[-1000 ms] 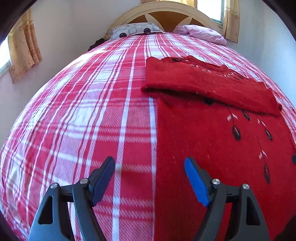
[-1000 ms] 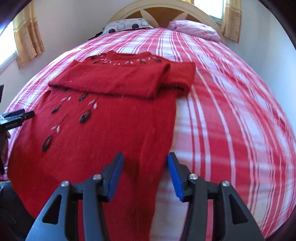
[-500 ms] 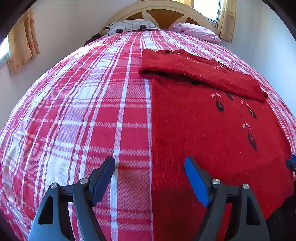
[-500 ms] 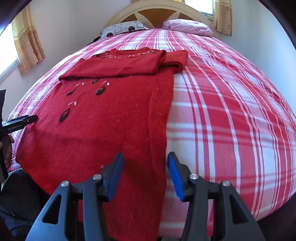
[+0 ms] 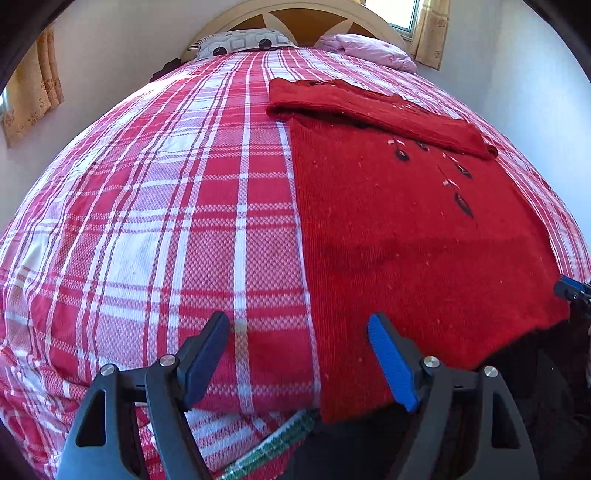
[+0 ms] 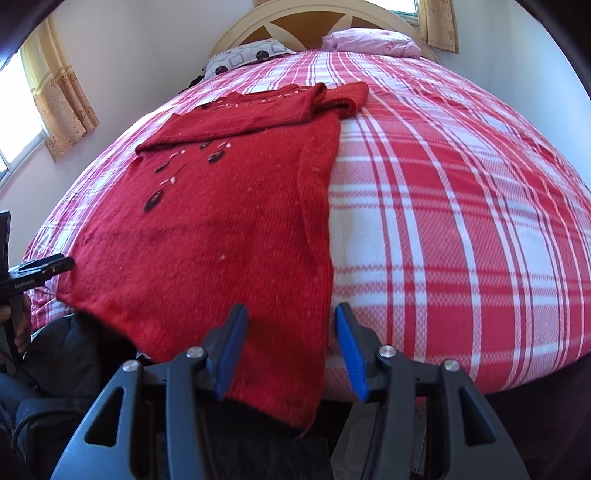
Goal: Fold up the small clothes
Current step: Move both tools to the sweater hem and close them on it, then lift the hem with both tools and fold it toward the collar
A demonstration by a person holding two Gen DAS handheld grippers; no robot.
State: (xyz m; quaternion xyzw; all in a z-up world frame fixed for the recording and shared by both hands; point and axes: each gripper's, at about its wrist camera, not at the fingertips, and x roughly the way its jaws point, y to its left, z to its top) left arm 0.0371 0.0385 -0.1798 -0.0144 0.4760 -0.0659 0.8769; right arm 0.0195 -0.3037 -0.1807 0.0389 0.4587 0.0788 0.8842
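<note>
A red knit sweater (image 5: 399, 236) with dark leaf embroidery lies flat on the plaid bed, its sleeves folded across the top near the collar. Its hem hangs slightly over the near bed edge. My left gripper (image 5: 299, 350) is open and empty, hovering over the hem's left corner. In the right wrist view the sweater (image 6: 221, 229) fills the left half. My right gripper (image 6: 290, 343) is open and empty, straddling the hem's right corner. The left gripper's tip (image 6: 44, 269) shows at the far left there.
The bed has a red and white plaid cover (image 5: 166, 221) and a wooden headboard (image 6: 332, 22). A patterned pillow (image 5: 240, 42) and a pink pillow (image 5: 369, 50) lie at the head. Walls stand close on both sides. Dark clothing (image 6: 55, 369) of the person is below.
Both grippers have pulled back toward the near edge of the bed, from mid-sweater to the hem corners. Both stayed open. The sweater has not moved.
</note>
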